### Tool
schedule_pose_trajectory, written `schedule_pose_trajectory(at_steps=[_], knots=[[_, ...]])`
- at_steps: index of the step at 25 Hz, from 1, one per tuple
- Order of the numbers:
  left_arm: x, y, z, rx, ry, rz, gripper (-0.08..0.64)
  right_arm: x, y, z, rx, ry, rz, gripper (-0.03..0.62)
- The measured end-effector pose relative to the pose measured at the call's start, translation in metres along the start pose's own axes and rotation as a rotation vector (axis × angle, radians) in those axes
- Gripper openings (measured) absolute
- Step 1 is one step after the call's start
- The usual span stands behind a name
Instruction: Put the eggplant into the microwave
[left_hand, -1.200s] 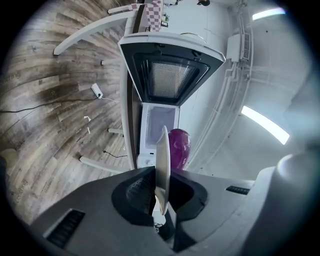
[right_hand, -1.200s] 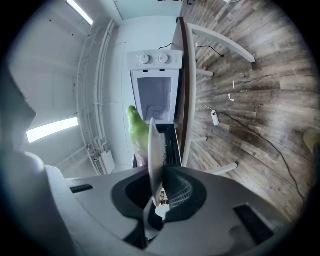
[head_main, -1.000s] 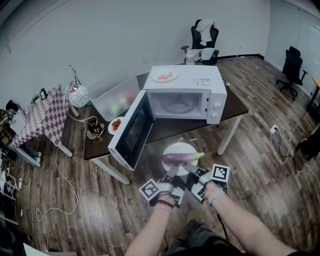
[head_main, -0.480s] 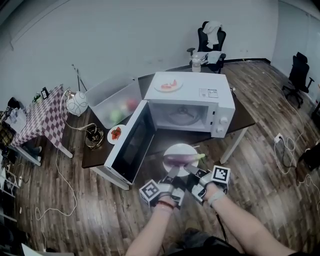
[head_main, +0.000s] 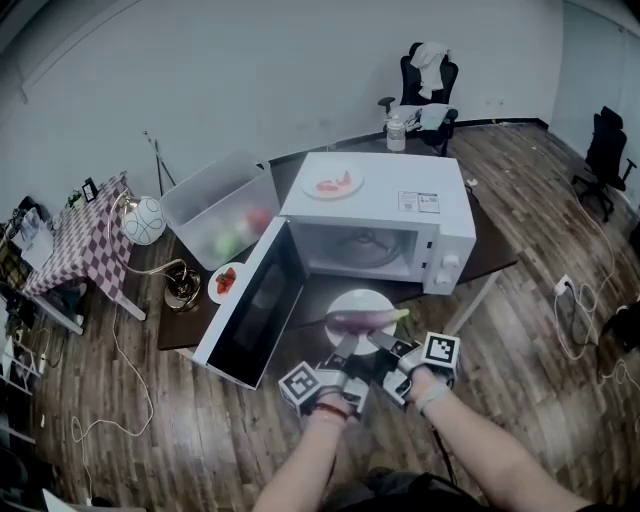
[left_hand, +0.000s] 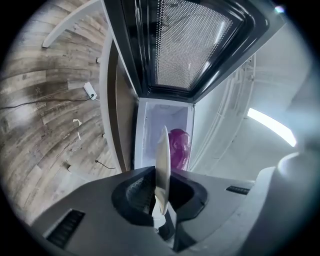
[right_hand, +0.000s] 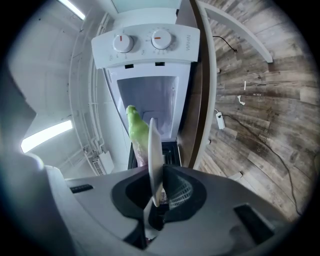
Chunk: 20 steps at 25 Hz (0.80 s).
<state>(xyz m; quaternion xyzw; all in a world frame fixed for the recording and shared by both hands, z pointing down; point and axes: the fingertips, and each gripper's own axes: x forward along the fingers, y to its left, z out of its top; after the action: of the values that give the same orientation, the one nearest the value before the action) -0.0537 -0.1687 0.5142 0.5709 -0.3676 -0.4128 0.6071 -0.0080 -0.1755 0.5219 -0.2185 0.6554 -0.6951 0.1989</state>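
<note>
Carry step: left gripper (head_main: 343, 350) and right gripper (head_main: 383, 345) each pinch the white plate (head_main: 357, 297) by its near rim, eggplant (head_main: 360, 319) aboard, just before the open microwave (head_main: 400, 200). Next, slide it in, level.

Purple, green-stemmed eggplant (head_main: 362, 319) crosswise on white plate (head_main: 358, 294) before open white microwave (head_main: 390, 190).

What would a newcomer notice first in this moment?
First, the purple eggplant lying on a white plate, which the left gripper and right gripper both clamp at its near rim. Just beyond it, the white microwave sits on a dark table, its door wide open at the left and the cavity facing the plate.
</note>
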Motion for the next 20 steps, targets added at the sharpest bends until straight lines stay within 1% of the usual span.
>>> schedule_pose_trajectory(at_steps=[6,11,15,20], knots=[[0.018,0.003,0.001,-0.004,0.001,-0.008,0.034,0.005,-0.003,0.017,0.006,0.002,0.000,0.031],[0.024,0.011,0.005,-0.008,-0.002,0.013,0.034,0.009,-0.010,0.023,0.016,-0.001,-0.009,0.031],[0.033,0.015,0.011,-0.011,0.009,0.022,0.034,0.018,-0.014,0.031,0.021,-0.007,-0.009,0.031],[0.052,0.019,0.023,-0.019,0.020,0.012,0.034,0.033,-0.018,0.047,0.014,-0.007,-0.007,0.031]])
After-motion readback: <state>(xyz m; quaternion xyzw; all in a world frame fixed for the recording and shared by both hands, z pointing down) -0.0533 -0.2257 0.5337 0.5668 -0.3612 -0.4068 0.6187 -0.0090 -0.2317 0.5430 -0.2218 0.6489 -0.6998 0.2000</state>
